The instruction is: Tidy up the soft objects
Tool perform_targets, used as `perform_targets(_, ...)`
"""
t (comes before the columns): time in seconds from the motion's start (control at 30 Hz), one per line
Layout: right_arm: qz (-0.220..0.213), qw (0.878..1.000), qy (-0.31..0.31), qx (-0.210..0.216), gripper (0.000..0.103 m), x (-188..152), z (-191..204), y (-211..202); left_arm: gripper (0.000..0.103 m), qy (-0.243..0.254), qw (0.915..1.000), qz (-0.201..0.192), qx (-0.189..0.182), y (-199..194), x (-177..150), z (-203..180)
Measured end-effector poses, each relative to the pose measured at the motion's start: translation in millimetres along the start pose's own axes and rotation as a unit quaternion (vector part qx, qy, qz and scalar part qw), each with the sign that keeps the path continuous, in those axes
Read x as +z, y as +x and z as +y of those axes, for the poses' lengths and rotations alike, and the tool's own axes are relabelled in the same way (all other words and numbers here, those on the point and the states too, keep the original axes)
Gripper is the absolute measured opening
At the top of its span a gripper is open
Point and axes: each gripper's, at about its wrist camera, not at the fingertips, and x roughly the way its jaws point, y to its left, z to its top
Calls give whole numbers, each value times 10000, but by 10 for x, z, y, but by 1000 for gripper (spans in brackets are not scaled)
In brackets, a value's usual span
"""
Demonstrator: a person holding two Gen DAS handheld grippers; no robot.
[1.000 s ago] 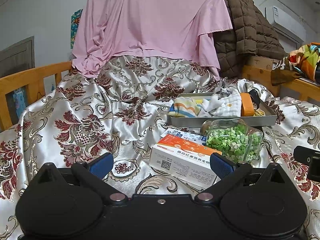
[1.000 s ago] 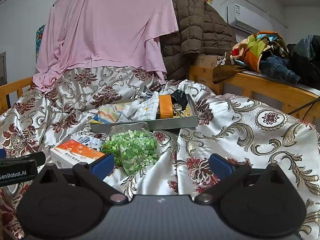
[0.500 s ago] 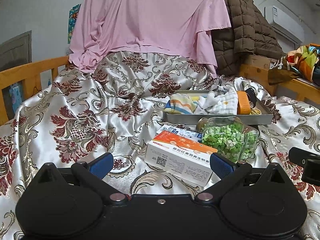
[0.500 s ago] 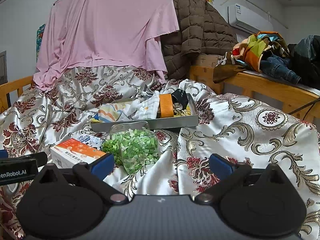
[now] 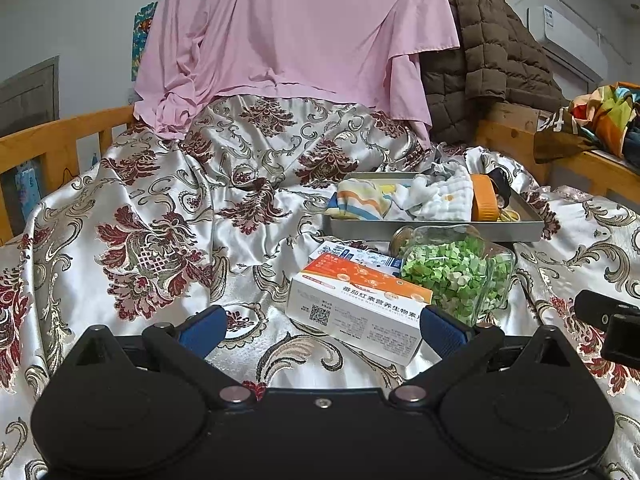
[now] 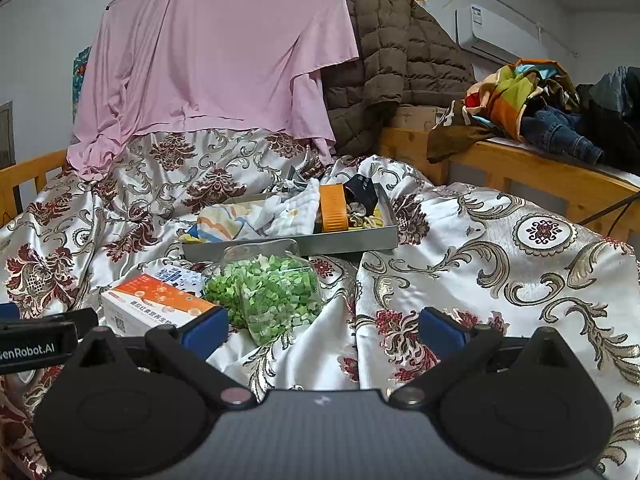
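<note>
**Both grippers hovering short of the tray**

Satin floral bedspread point(image 5: 168, 208) is filling both views as I'm hovering over it. I'm holding the left gripper point(image 5: 320, 326) and right gripper point(image 6: 322, 326) spread wide, both empty. Soft cloths point(image 5: 400, 200) are lying in the metal tray point(image 5: 436, 230), ahead and rightward of the left fingers, ahead-left of the right ones. Neither gripper is looking clearly nearer, I think; carton point(image 5: 356, 308) and jar point(image 6: 268, 292) are sitting between.

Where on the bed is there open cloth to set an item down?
Free: the floral cloth left of the orange box, and right of the jar of green bits below the metal tray. Crowded: box, jar and tray cluster together; tray is full.
</note>
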Motion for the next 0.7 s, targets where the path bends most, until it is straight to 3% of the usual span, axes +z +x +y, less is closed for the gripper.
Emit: perform_targets(0.7, 8, 10000, 13, 10, 103, -14, 11, 3, 102, 0, 10000, 34, -15, 6, -14, 1)
